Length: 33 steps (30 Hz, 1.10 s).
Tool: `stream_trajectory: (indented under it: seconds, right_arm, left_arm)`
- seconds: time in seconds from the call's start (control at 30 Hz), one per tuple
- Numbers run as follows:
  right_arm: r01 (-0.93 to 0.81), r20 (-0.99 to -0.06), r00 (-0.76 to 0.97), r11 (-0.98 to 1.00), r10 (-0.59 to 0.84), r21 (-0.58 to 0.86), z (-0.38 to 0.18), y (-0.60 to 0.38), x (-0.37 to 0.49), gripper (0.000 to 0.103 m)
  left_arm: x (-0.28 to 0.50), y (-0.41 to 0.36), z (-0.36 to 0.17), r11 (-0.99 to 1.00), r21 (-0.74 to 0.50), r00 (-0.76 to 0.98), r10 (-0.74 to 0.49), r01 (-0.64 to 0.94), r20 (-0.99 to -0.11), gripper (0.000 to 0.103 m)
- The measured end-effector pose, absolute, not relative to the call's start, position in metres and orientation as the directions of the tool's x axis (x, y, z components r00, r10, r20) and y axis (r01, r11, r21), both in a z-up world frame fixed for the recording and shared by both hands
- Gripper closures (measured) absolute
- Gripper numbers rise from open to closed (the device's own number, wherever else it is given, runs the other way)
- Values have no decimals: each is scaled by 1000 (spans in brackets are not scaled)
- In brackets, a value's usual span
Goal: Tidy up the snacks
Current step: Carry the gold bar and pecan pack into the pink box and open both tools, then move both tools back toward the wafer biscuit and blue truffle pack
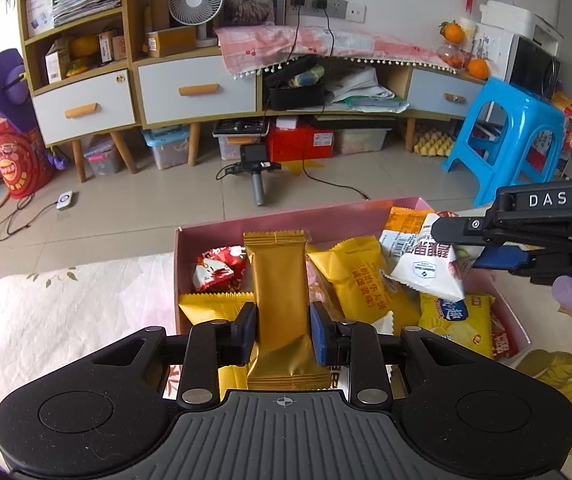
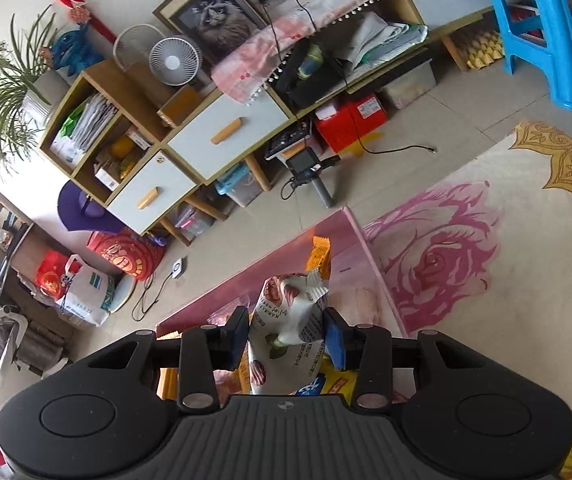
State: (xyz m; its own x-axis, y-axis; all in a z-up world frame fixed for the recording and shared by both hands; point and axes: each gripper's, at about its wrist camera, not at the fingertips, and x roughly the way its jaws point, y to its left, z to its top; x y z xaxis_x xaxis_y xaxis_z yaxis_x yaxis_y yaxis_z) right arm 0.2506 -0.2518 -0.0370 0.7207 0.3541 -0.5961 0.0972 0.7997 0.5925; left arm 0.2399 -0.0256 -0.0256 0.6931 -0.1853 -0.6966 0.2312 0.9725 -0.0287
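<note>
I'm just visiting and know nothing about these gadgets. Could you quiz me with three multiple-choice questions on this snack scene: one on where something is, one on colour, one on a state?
1. Where is the blue stool?
A on the floor
B on the cabinet
C in the box

2. What colour is the packet in the left tool?
A green
B gold
C black

3. The right tool is
A empty
B shut on a white packet
C lying on the floor

Answers: 1 A, it stands on tiles; 2 B, gold wrapper; 3 B, its pads press the packet.
</note>
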Motion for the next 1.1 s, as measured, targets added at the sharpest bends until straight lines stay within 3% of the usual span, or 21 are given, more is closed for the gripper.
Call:
stream_trajectory:
  seconds: [0.4, 0.5, 0.67, 1.1]
  right_arm:
    - [59, -670, 707, 924, 229, 378, -20, -235, 262, 67]
    - [57, -664, 714, 927, 222, 371, -16, -236, 262, 51]
    - [74, -651, 729, 921, 212, 383, -7, -241, 258, 33]
    - [16, -628, 757, 955, 183, 297, 23, -240, 227, 19]
  left_arm:
    - [243, -39, -28, 968, 15, 694, -168, 249, -700, 72]
    - [242, -39, -27, 967, 12, 691, -174, 255, -701, 72]
    - [236, -38, -21, 966, 1, 701, -187, 259, -688, 58]
    - [199, -32, -4, 953, 1, 709, -223, 302, -669, 28]
